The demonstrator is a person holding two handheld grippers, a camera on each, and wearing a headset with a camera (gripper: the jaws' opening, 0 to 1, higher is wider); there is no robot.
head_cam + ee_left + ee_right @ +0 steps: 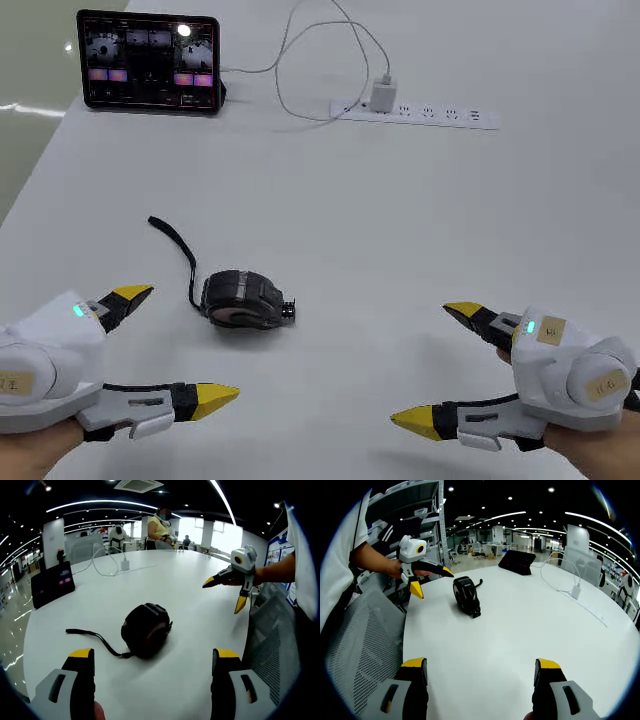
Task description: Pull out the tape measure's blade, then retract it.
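A black tape measure (243,298) lies on the white table (400,220), its black wrist strap (176,245) trailing back and to the left, its blade tip at its right end. No blade is drawn out. The left gripper view shows the tape measure (146,629) just ahead of the jaws; the right gripper view has the tape measure (467,595) farther off. My left gripper (175,345) hovers open at the near left, a short way from the case. My right gripper (440,365) is open at the near right, with nothing between its yellow-tipped fingers.
A tablet (149,61) with a lit screen stands at the far left. A white power strip (415,112) with a charger (385,95) and looping cable (300,60) lies at the back. A mesh chair (365,635) sits beside the table's near edge.
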